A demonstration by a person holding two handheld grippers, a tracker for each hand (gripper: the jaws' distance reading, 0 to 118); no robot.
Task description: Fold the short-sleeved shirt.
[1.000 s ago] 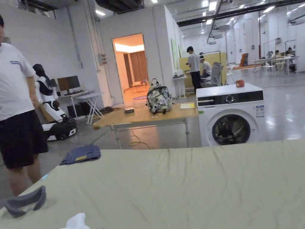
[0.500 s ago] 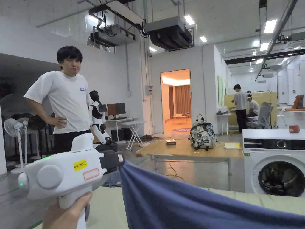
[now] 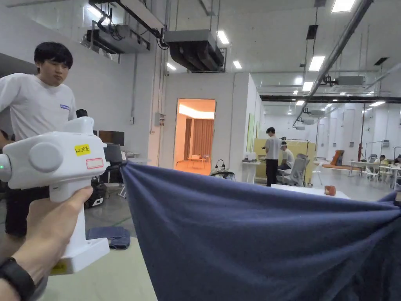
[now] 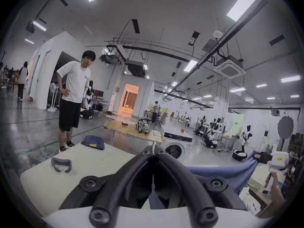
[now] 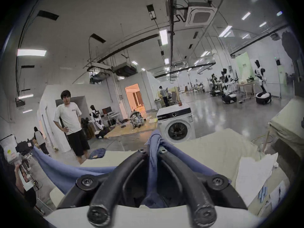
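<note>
Shirt (image 3: 254, 243) stretched between raised grippers.

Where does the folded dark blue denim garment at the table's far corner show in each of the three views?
Head view: folded dark blue denim garment lies lower left, beside the left hand-held gripper's white handle.
Left gripper view: it lies left of centre, near the feet of the person in the white T-shirt.
Right gripper view: it lies left of centre.
Shared landmark: that person.

Shirt blocks the table
The blue shirt (image 3: 254, 243) runs off the bottom edge (hem unseen), hiding the washing machine (image 3: 309, 191) front behind it.
</note>
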